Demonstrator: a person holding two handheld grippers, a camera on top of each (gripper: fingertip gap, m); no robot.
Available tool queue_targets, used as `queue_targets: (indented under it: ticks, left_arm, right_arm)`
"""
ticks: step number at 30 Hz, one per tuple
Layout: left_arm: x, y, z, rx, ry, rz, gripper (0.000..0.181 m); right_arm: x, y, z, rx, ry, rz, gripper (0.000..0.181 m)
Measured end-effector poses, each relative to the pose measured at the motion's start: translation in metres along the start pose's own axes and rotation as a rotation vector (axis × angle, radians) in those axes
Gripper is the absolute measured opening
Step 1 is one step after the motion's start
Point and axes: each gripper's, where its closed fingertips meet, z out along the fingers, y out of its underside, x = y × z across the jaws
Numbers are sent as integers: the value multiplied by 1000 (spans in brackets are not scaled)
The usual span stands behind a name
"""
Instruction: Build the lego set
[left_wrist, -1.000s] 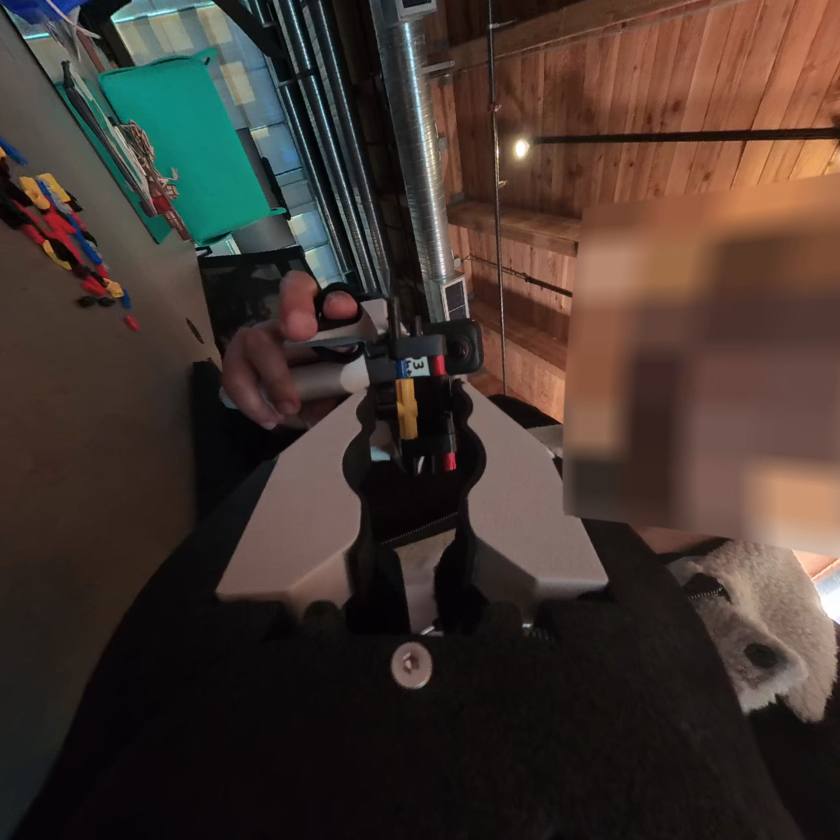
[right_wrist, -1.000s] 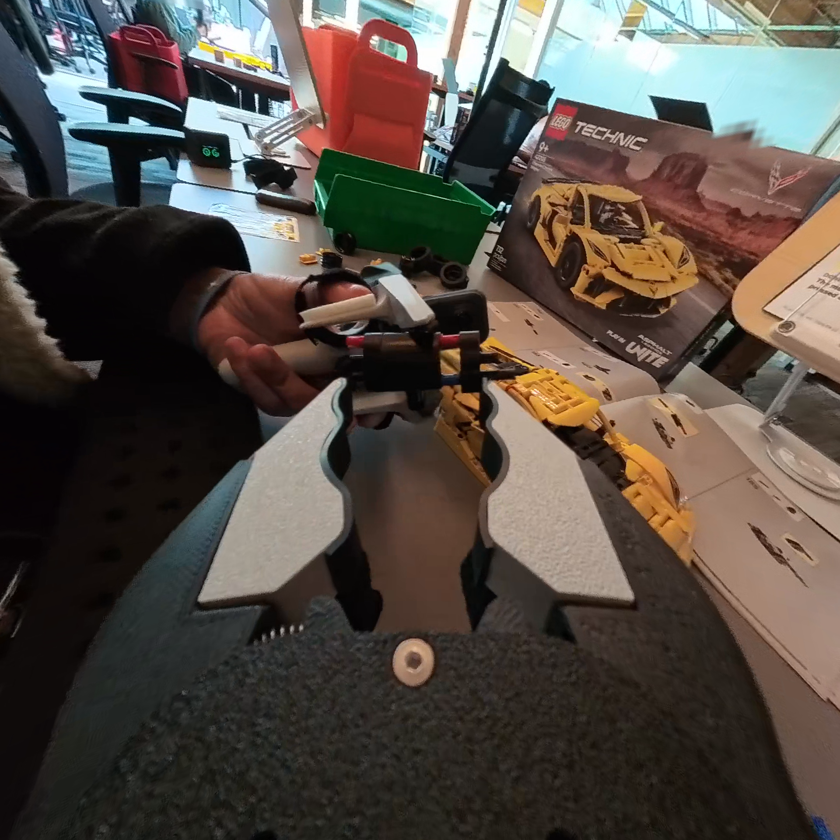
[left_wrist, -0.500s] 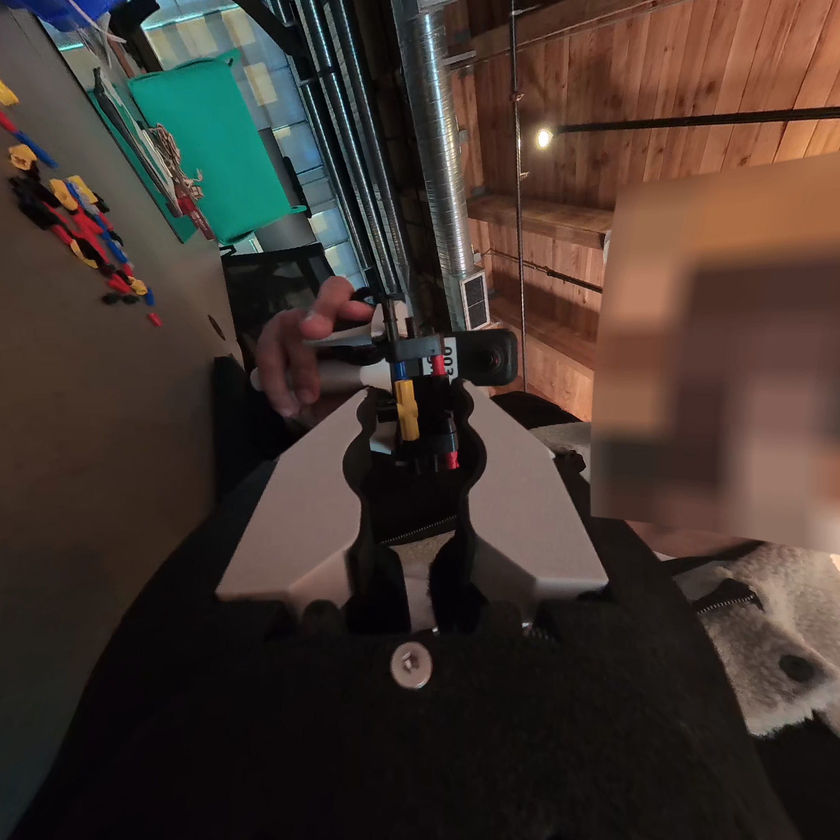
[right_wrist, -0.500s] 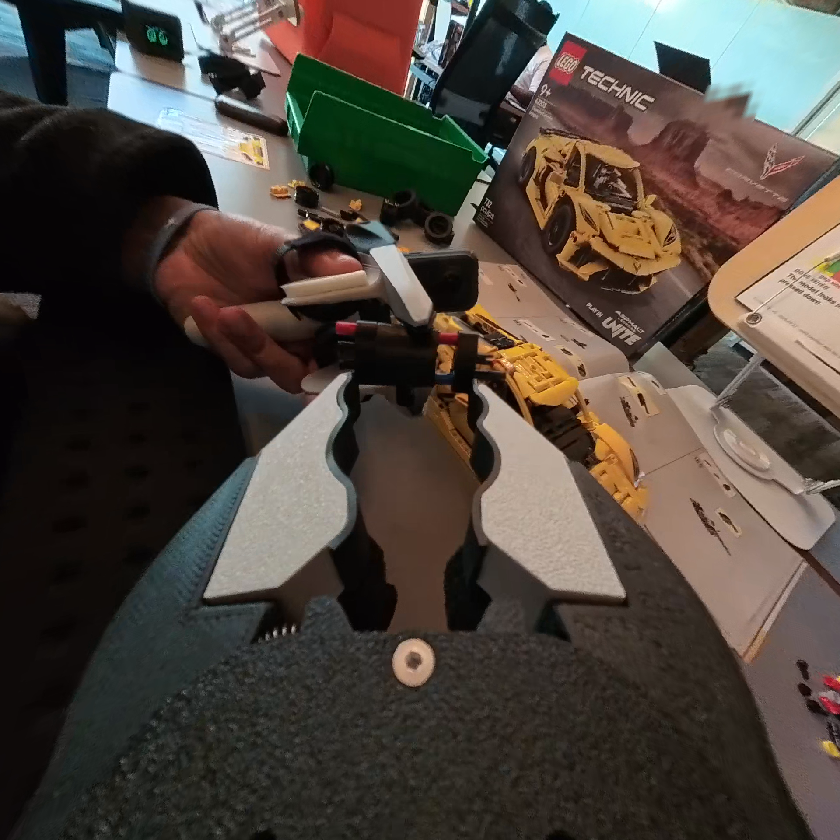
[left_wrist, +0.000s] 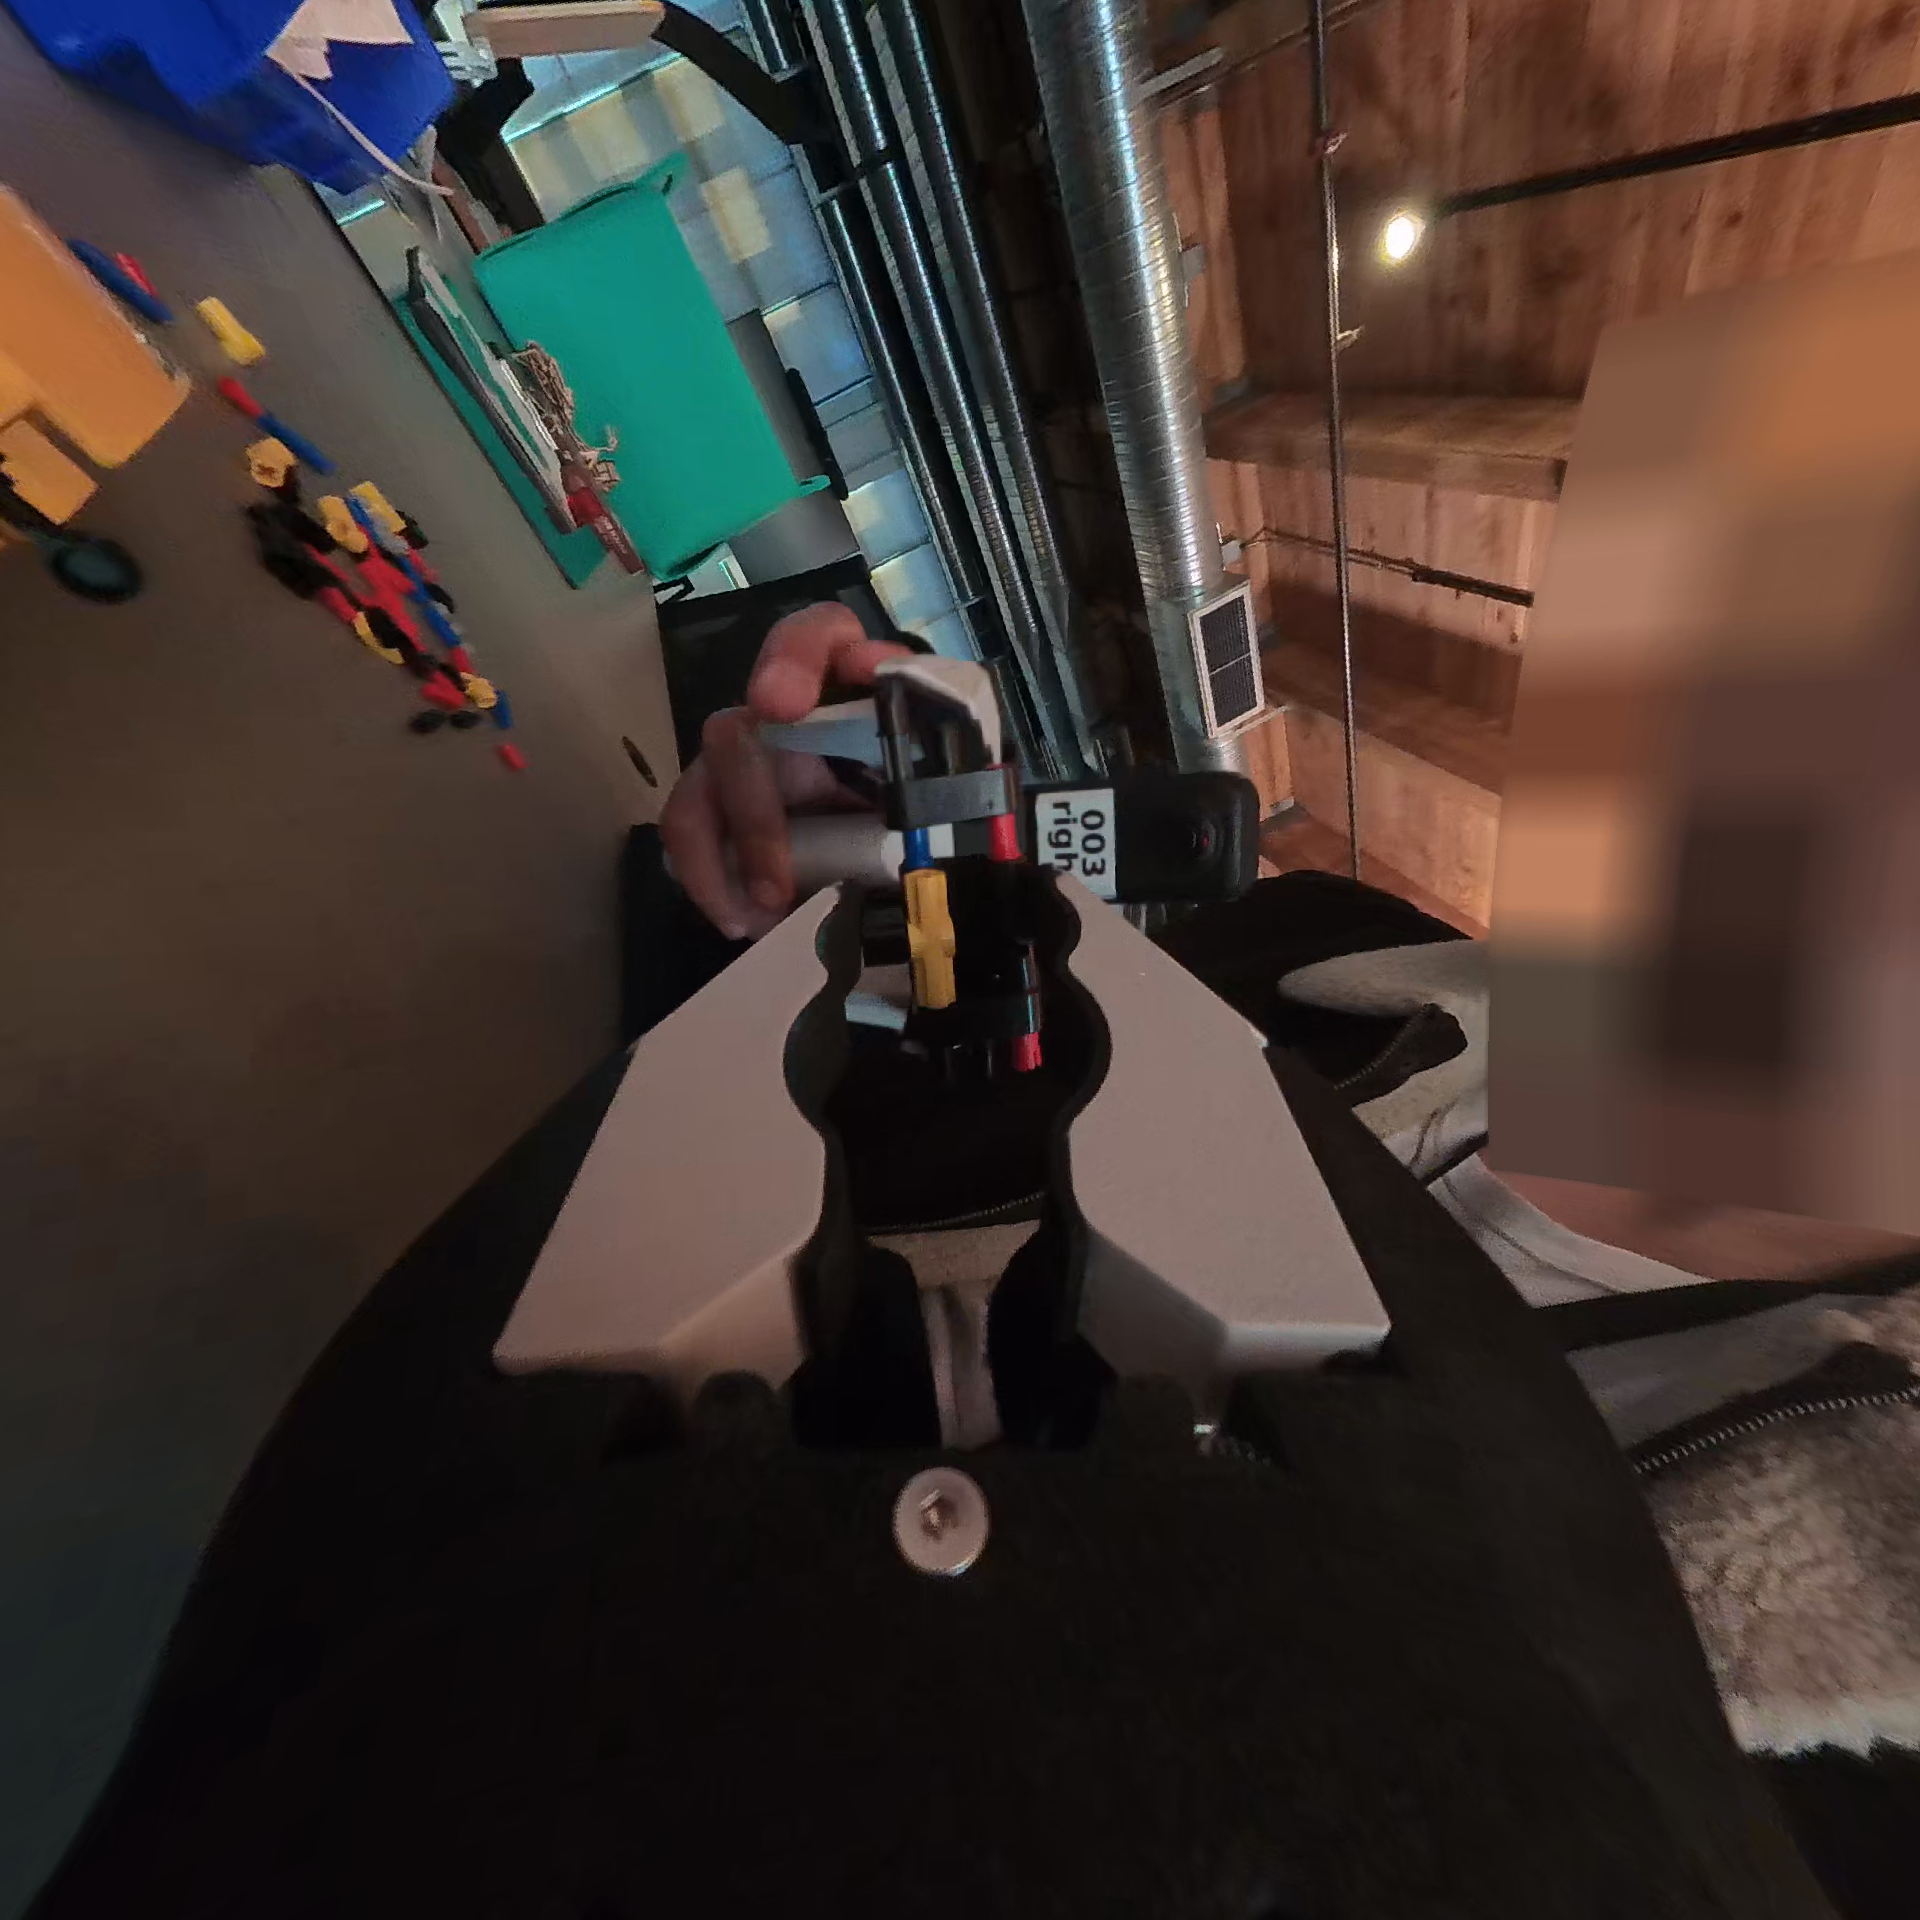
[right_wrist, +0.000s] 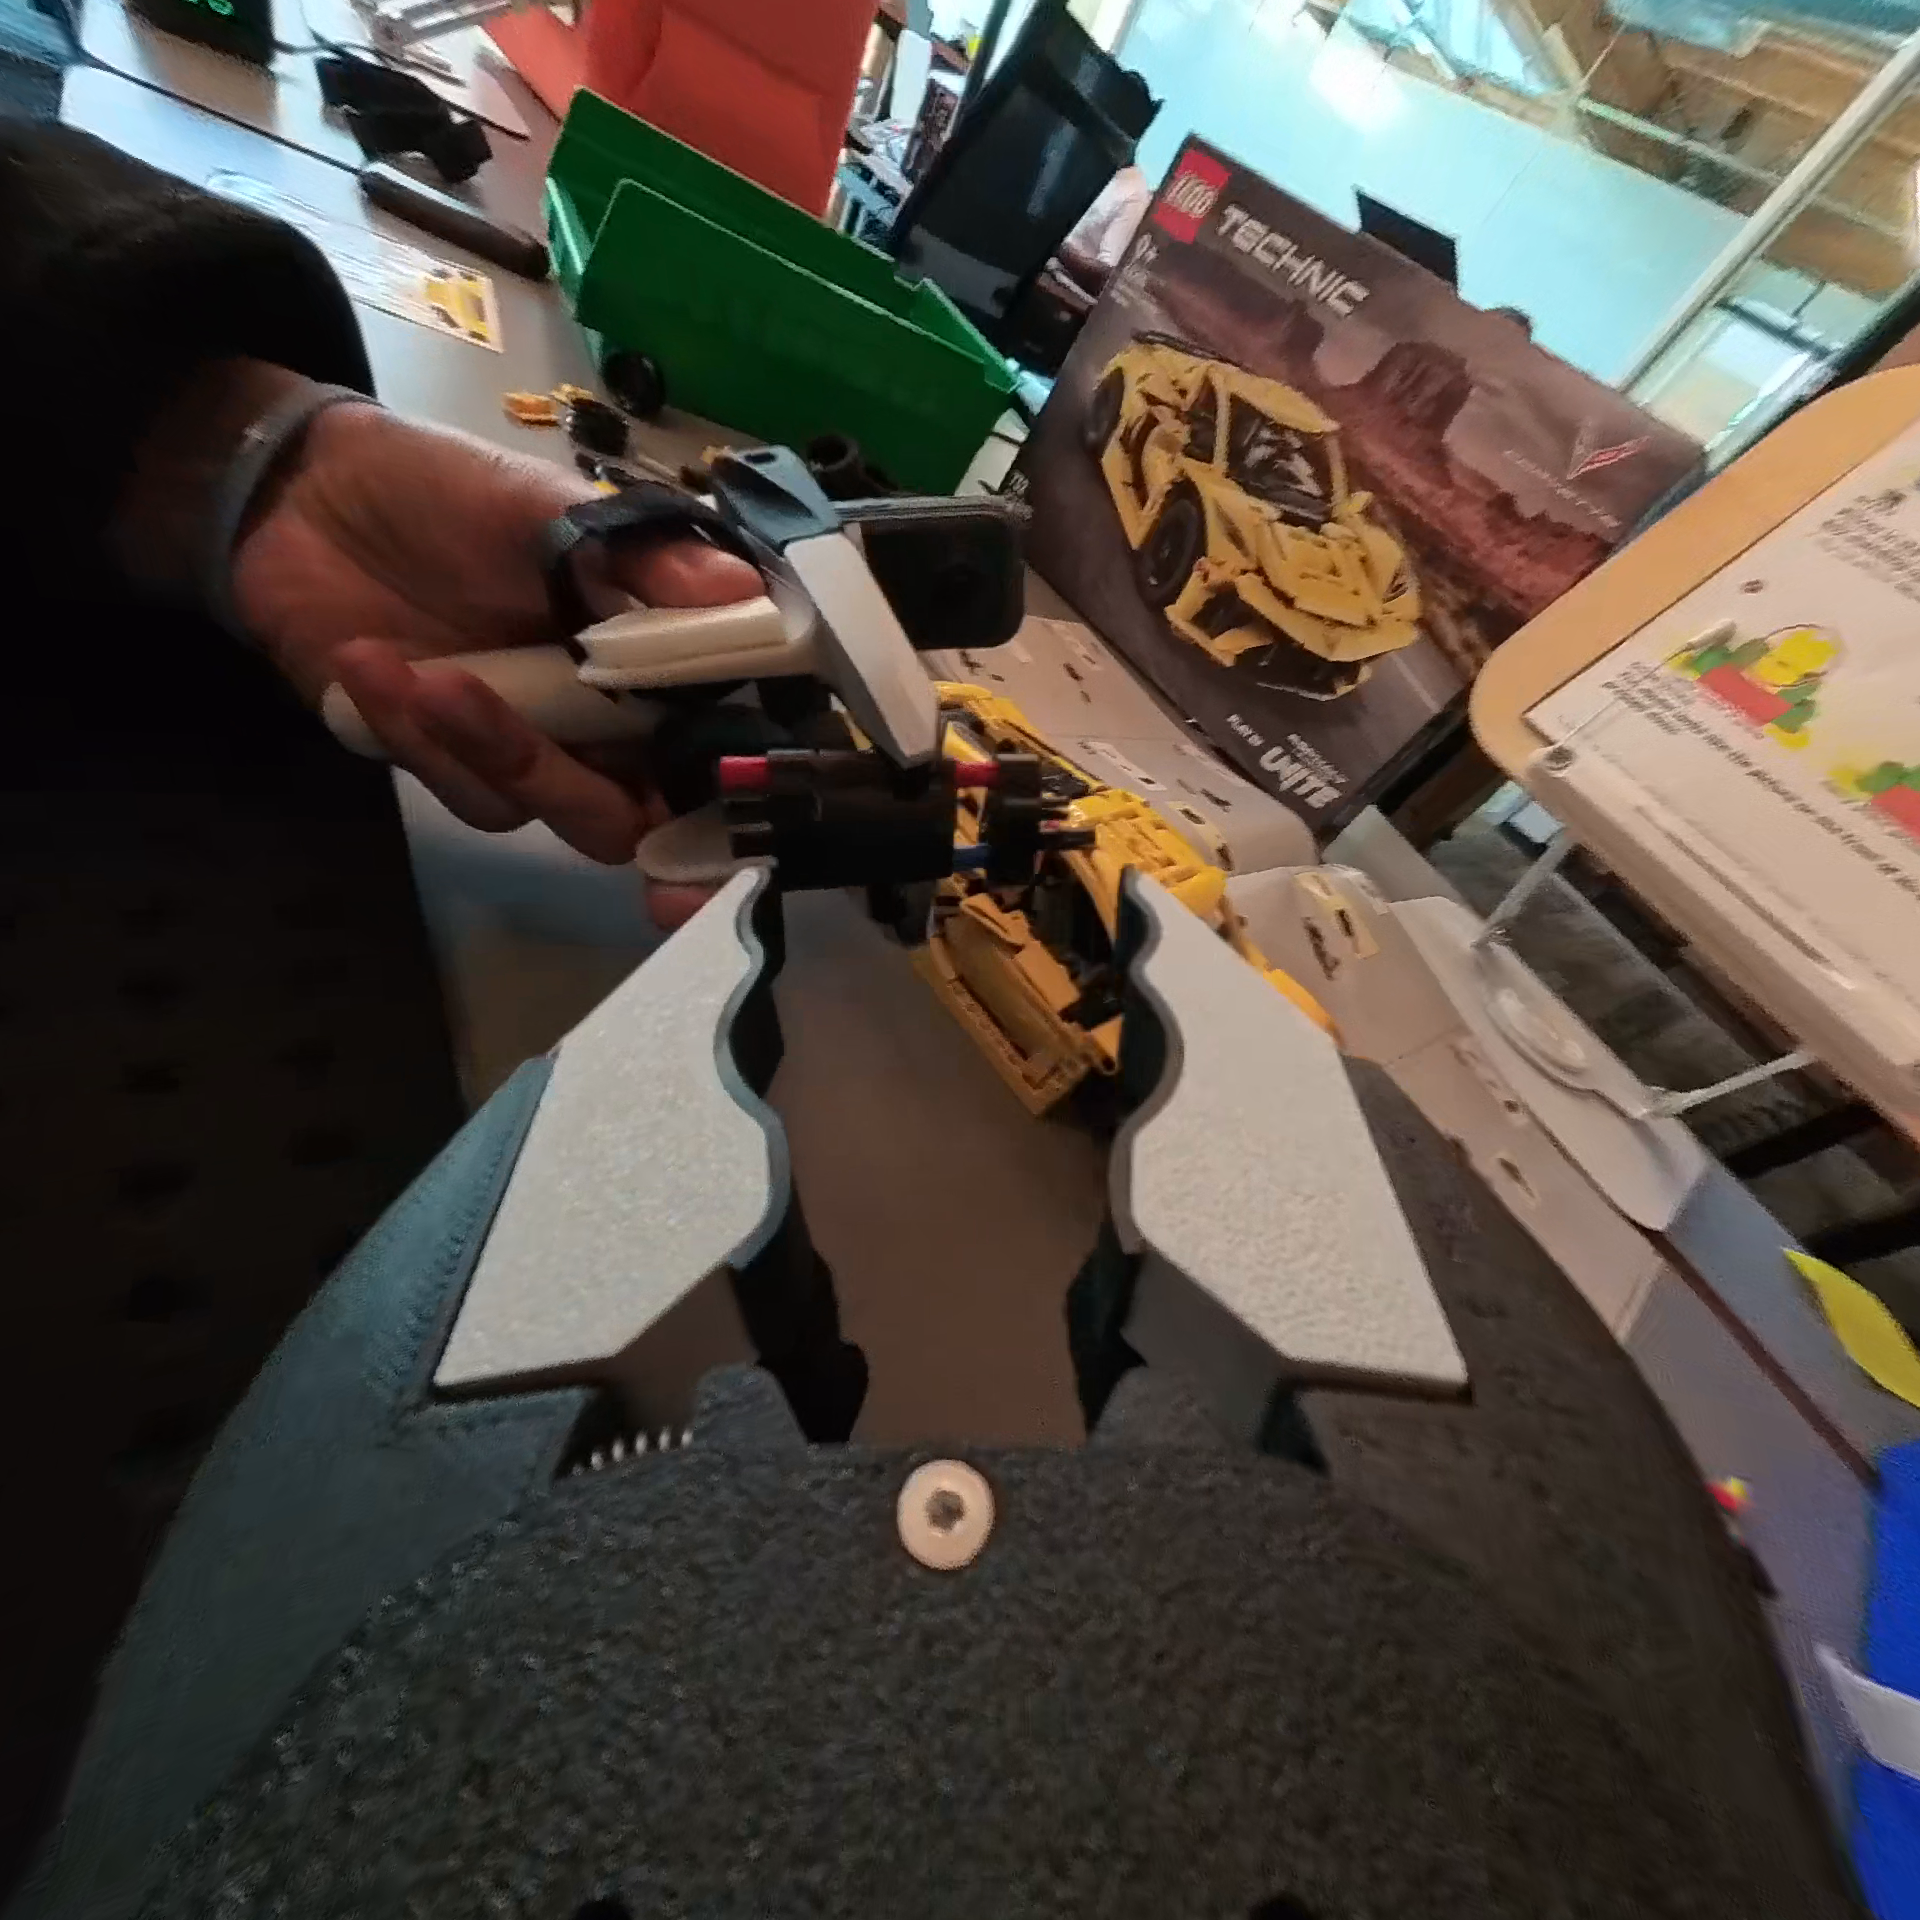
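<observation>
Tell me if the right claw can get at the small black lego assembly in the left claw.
Probably yes. The right claw stands open, and the small black lego assembly with red and blue pins sits just past its tips, nothing between. The left claw is shut on it.

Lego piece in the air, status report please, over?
Left gripper shut on black lego subassembly. Right gripper open, fingers spread close by it. Nothing in between; yellow car sits behind.

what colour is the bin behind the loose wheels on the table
Green; the bin shows best in the right wrist view.
</observation>
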Motion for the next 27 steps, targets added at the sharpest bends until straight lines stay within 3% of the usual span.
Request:
queue_targets:
  ticks: [4,13,25,27]
  left_arm:
    - [-2,4,3,-31,-17,15,33]
    - [-2,13,7,-71,2,-16,33]
    - [-15,8,3,-34,-43,-66,31]
    - [-9,5,3,-22,-24,-39,31]
  right_arm:
    - [-8,-17,-4,83,-23,-24,56]
    - [-18,-12,-2,110,-105,-9,51]
    - [-19,1,6,-3,-69,-40,49]
    - [-16,-6,5,40,-47,-45,49]
